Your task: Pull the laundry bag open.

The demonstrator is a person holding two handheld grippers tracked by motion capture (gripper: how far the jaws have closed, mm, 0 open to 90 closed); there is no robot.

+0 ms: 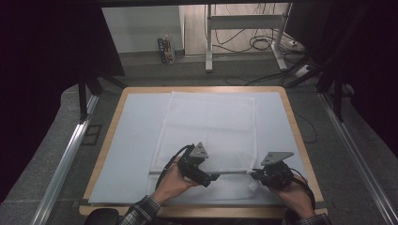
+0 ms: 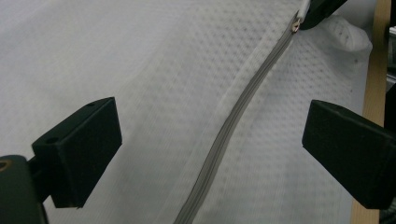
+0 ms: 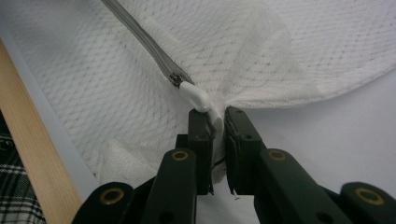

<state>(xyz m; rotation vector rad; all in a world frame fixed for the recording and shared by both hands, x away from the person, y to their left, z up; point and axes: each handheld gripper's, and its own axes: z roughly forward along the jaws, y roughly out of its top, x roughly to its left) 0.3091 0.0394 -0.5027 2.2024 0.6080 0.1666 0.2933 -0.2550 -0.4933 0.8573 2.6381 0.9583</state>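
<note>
High view: a wooden bench (image 1: pixel 109 140) is carrying a pale blue sheet (image 1: pixel 133 140), and a white mesh laundry bag (image 1: pixel 209 126) is lying flat on the sheet, roughly central. A grey zipper (image 1: pixel 232 173) is running across the bag's near end, between the two claws. The left claw (image 1: pixel 212 177) is pointing right along the zipper line, with a hand (image 1: pixel 170 183) in a plaid sleeve (image 1: pixel 141 211) behind it. The right claw (image 1: pixel 253 174) is sitting at the zipper's right end, near the bench's right edge. Beyond the bench, a metal desk frame (image 1: pixel 209 37) and loose cables (image 1: pixel 263 42) are lying on the grey floor; nothing is standing on the bag.

Left gripper view: the left claw (image 2: pixel 212 154) is standing wide, both black jaws well apart and gripping nothing. The zipper (image 2: pixel 233 126) is running diagonally between them, over the mesh bag (image 2: pixel 154 70). At the top, the zipper slider (image 2: pixel 295 25) is sitting at the far claw's tip.

Right gripper view: the right claw (image 3: pixel 217 114) is standing narrow, pinching the white zipper pull tab (image 3: pixel 198 98) and bunched mesh. The slider (image 3: pixel 176 80) is lying just above, at the zipper's (image 3: pixel 140 35) end. The bench edge (image 3: pixel 32 154) is showing at left.
</note>
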